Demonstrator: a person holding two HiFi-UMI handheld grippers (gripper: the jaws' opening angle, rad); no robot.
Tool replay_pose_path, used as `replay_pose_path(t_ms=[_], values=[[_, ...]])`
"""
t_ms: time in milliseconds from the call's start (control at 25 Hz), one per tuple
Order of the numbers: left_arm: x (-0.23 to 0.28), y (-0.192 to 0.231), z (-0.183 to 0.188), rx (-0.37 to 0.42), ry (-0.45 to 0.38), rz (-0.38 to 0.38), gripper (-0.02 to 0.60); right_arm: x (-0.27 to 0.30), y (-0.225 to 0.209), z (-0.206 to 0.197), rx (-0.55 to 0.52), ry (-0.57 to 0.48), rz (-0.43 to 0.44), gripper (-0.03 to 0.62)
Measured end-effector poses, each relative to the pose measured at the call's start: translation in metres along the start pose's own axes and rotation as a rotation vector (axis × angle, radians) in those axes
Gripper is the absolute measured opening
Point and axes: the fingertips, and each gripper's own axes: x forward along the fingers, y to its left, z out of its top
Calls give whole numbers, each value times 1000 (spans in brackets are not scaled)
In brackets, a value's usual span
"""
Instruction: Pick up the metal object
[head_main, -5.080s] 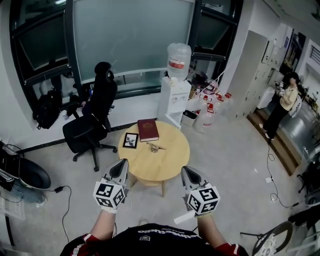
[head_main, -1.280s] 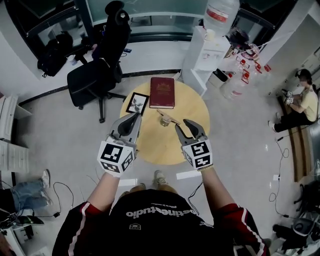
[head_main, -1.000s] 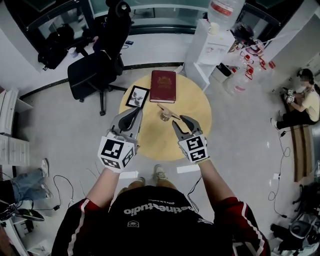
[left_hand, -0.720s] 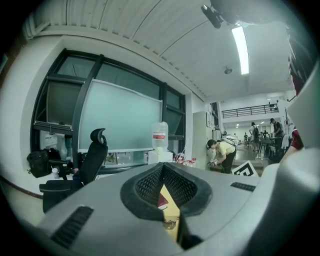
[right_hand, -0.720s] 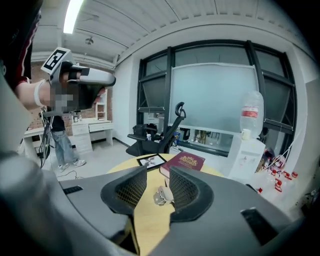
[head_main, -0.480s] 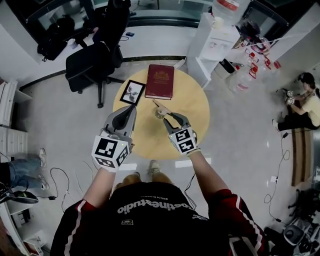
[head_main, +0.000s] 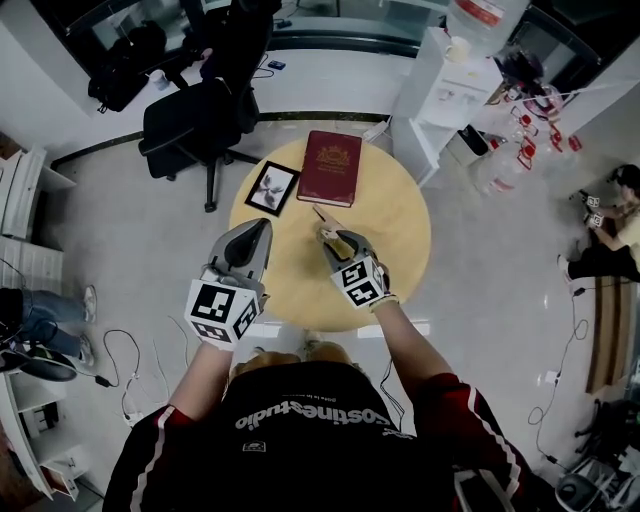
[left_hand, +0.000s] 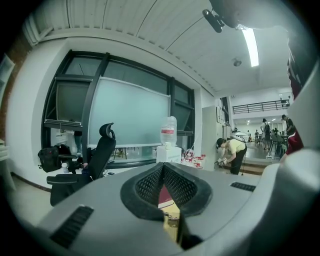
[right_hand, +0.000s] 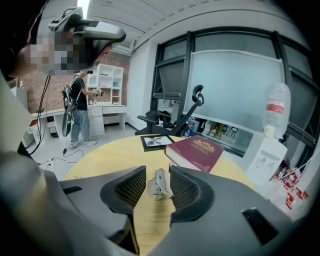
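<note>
Forward of its earlier position, my right gripper (head_main: 337, 243) had the metal object (right_hand: 159, 184) between its spread jaws. Closing off-centre could have tipped or skidded it across the table (head_main: 395, 255). My left gripper (head_main: 258, 230) was pressed together, empty.

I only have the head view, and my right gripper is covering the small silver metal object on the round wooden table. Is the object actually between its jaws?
Observer: Yes. The right gripper view shows the small silver metal object sitting on the round wooden table, between the open jaws of the right gripper.
Operator: Gripped?
Observer: Not yet. Bare wood shows between the object and one black mesh pad.
Operator: And my left gripper?
Observer: In the left gripper view the left gripper has its jaws shut tip to tip, with nothing between them.
</note>
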Motion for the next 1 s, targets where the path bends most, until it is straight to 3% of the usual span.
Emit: replay_pose_path(t_ms=[400,1000], values=[[8,20,-8,18,24,39,17,44,-6,-38,-27,84,36,176],[2,37,-11,24,38,81,17,56,-14,-39,-6,84,40,175]])
